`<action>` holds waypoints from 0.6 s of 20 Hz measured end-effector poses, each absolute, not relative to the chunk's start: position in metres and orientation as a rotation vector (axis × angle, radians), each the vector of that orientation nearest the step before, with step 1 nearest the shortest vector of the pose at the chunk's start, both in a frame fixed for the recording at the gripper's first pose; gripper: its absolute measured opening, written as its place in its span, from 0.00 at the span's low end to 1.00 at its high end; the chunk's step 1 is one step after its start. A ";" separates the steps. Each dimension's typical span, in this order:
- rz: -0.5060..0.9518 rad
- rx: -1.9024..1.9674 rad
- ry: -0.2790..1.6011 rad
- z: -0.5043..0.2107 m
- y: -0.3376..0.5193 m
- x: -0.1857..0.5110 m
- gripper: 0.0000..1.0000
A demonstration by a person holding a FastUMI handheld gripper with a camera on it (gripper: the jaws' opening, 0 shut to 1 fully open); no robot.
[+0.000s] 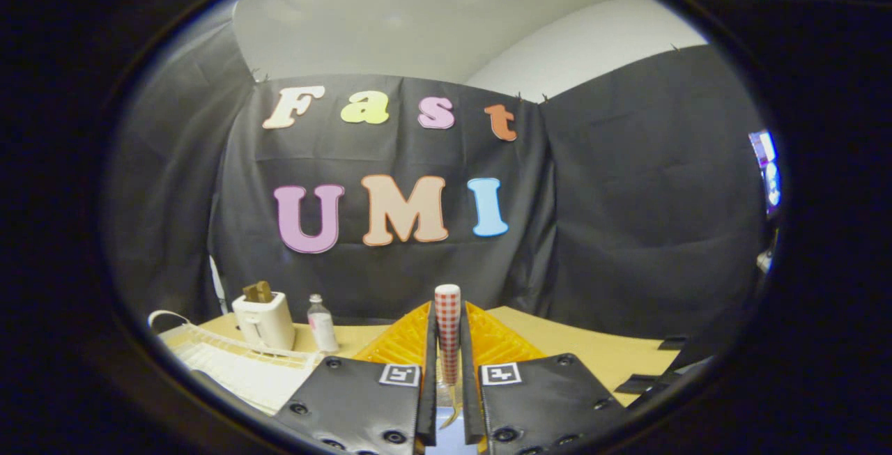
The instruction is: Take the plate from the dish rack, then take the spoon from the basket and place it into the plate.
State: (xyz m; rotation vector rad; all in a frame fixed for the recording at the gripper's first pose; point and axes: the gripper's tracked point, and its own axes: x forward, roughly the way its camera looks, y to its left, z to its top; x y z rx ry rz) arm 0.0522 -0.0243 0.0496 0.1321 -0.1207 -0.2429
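Observation:
A spoon with a red-and-white checked handle [447, 322] stands upright between my fingers, its handle end pointing up and its metal part [454, 410] low down between the finger bases. My gripper [448, 361] is shut on the spoon, both fingers pressing on the handle. Just behind the fingers sits the orange slatted basket [498, 340], showing on both sides of the handle. The white wire dish rack [230, 364] lies to the left of the fingers. A pale blue patch shows far down between the fingers; I cannot tell what it is.
A white toaster [265, 321] with toast in its slot stands behind the dish rack, and a small clear bottle [322, 326] stands next to it. The tan table top [613, 357] runs to the right of the basket. Black cloth walls close the booth.

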 end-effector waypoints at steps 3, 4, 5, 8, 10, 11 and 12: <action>-0.176 0.265 -0.117 0.034 -0.013 0.042 0.18; -0.157 0.300 -0.122 0.029 -0.012 0.040 0.18; -0.142 0.331 -0.126 0.024 -0.012 0.037 0.18; -0.116 0.414 -0.142 0.010 -0.015 0.033 0.18; -0.098 0.456 -0.148 0.000 -0.016 0.035 0.18; -0.097 0.465 -0.144 -0.008 -0.019 0.038 0.18; -0.102 0.469 -0.134 -0.016 -0.022 0.040 0.18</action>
